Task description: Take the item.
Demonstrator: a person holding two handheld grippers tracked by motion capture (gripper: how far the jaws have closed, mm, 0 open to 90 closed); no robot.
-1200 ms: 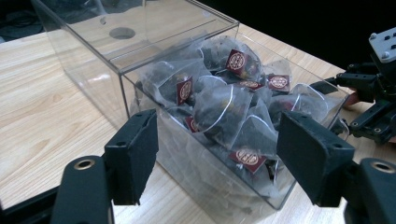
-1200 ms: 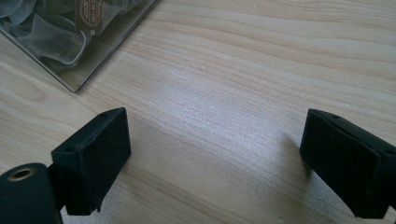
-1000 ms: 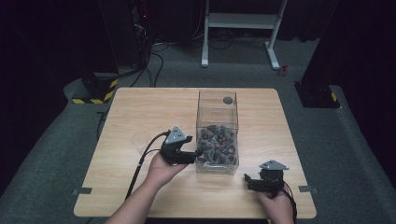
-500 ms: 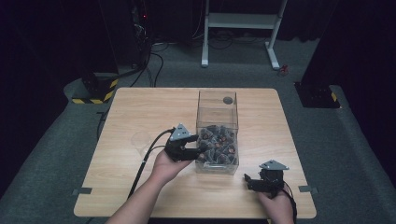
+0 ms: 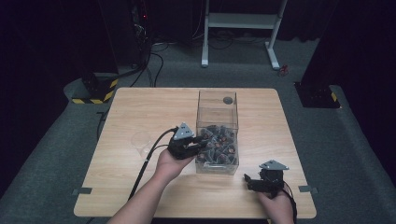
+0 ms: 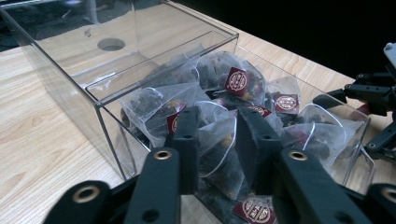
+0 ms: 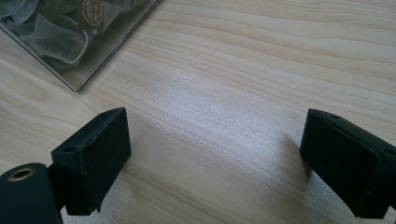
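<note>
Tea bag (image 6: 215,154), label unreadable, pinched by left gripper (image 6: 218,140); right gripper (image 7: 215,158) fingers wide apart, empty.

Dark red square tags (image 6: 237,80) with round gold emblem on tea bags (image 6: 215,154) ahead of and between left gripper's jaws; lettering too small to read; same tag (image 7: 93,11) far left of right jaws, illegible

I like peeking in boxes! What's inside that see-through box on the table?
The clear box holds a heap of pyramid tea bags with dark red tags. The left gripper reaches in among them. The lowest bags are covered by the pile.
</note>
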